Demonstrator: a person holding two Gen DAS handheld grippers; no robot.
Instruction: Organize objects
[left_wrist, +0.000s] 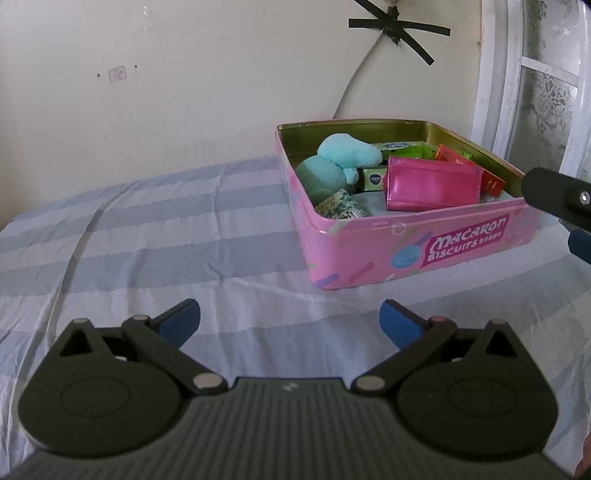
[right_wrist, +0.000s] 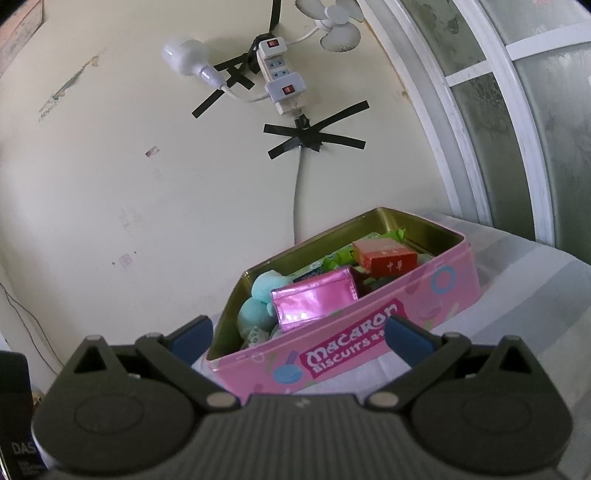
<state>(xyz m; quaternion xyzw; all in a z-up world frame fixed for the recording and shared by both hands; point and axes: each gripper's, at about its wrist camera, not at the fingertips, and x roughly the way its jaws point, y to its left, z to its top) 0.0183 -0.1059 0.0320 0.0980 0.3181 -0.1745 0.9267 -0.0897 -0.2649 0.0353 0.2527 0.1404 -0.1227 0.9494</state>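
A: Status on the tin?

B: Pink biscuit tin (left_wrist: 413, 243) sits lidless on the striped bedsheet (left_wrist: 147, 236), near the wall. It holds a teal plush (left_wrist: 343, 155), a pink wallet (left_wrist: 432, 184), an orange box (right_wrist: 388, 258) and green packets (left_wrist: 402, 149). No loose items visible on the sheet in either view.

A: Jaws?

B: Left gripper (left_wrist: 291, 325): jaws wide apart, nothing between them, hovering over bare sheet. Right gripper (right_wrist: 299, 338): jaws also spread wide, empty.

A: Which one is closer?

B: Right, clearly. In the right wrist view the tin's front wall lies directly ahead, between the blue pads (right_wrist: 406, 341), just beyond the tips. From the left gripper the tin lies ahead and to the right, well apart. The right gripper's finger also shows at the right edge of the left wrist view, just beside the tin's near right corner.

A: Tin axis?

B: Seen from the right gripper, the labelled long side runs from lower left up to upper right, so it is angled across the jaw line, not square to it. Wallet leans up against the other contents, nearest that front wall.

A: Stage?

B: Judging by the empty sheet, sorting looks nearly finished. No lid in view. Any further move likely belongs to the right gripper; the angled wall would need a wrist turn first.
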